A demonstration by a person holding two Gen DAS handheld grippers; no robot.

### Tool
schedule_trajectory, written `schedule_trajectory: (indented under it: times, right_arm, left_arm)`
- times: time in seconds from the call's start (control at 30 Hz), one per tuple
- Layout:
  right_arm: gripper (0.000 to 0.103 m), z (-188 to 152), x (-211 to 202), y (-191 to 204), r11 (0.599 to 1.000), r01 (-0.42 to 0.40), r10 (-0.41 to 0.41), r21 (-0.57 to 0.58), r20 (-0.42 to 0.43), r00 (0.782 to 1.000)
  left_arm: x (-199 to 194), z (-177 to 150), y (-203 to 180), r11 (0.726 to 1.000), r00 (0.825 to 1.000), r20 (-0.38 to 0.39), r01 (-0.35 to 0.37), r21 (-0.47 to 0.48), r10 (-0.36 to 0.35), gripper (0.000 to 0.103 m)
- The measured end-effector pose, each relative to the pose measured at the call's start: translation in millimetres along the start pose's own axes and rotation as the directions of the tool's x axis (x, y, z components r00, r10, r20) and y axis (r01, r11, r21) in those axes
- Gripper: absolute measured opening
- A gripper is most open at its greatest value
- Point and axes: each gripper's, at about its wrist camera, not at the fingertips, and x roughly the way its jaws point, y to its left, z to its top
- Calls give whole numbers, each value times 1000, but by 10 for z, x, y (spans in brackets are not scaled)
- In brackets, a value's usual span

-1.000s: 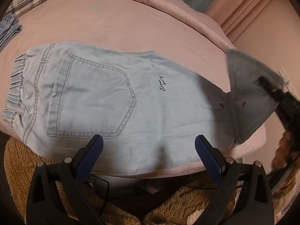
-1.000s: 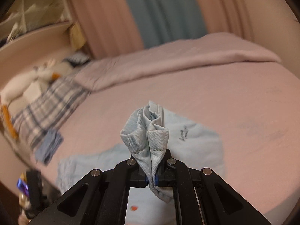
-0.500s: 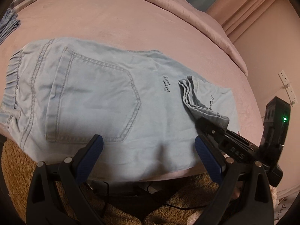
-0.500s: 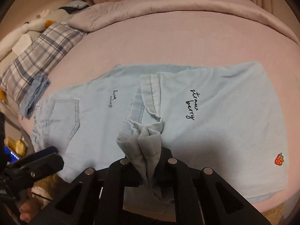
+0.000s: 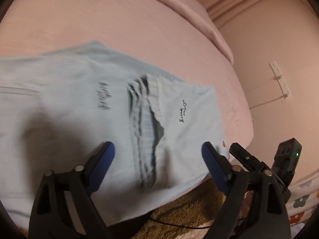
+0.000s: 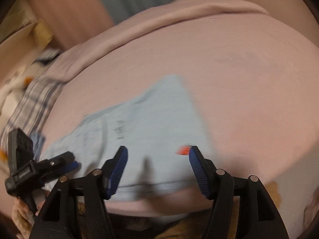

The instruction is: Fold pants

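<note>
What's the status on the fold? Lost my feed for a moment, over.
Right hand-held gripper just opened, nothing between pads. Left hand-held gripper open, empty, closing somewhat. Pants on bed, leg end folded over. Nothing in the way.

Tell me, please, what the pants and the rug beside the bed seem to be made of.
The pants: light blue, probably thin denim or cotton, matte, with stitched seams and soft wrinkles at the folded hem. The rug: brown, seemingly plush or fleece, with a fuzzy, clumped pile.
</note>
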Motion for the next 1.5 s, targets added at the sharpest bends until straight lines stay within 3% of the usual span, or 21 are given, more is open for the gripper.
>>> schedule_trajectory:
  times: [0.07,0.13,0.2,0.27,0.4,0.63,0.7,0.9,1.1,1.23,1.37,1.5]
  right_arm:
    - [58,-39,-41,-136,999,31,-31,32,9,999]
    - [50,-62,-50,-194,998,49,-50,46,11,999]
    - [40,-73,-49,-263,997,48,-48,58,3,999]
    - [39,-91,-36,-306,997,45,-45,67,-7,999]
    - [39,-121,-62,-337,997,61,-61,55,-6,998]
    - [39,-32,-10,-195,999,53,-53,12,13,998]
    - [39,35,40,-142,998,57,-56,-9,17,998]
    - [39,408,275,56,997,27,-26,-76,15,1000]
    - [39,602,712,93,997,41,-45,-67,-62,997]
    - [39,512,953,56,994,97,-101,-52,-94,990]
    - [39,359,877,50,993,98,-102,-73,-61,993]
    - [39,155,721,-70,998,44,-46,-38,-64,997]
  left_arm:
    - [79,0,-70,998,999,17,-51,29,51,78]
    - [99,0,-138,996,997,33,-71,59,69,60]
    - [135,-7,-138,998,999,11,-45,41,45,33]
    - [184,-26,-114,1000,1000,-18,-10,29,11,12]
    - [75,-90,-69,1000,1000,7,2,10,-2,8]
    - [-302,-44,-19,997,994,92,-65,33,61,8]
    - [-287,-41,41,994,991,87,-104,27,101,8]
    - [-156,-94,192,993,992,40,-120,-9,120,9]
    - [-268,-158,420,997,999,23,-36,-69,38,11]
    - [-357,-181,585,992,999,16,30,-122,-28,12]
    - [-391,-197,601,988,998,21,67,-139,-65,12]
    - [-415,-242,628,985,995,35,102,-139,-98,12]
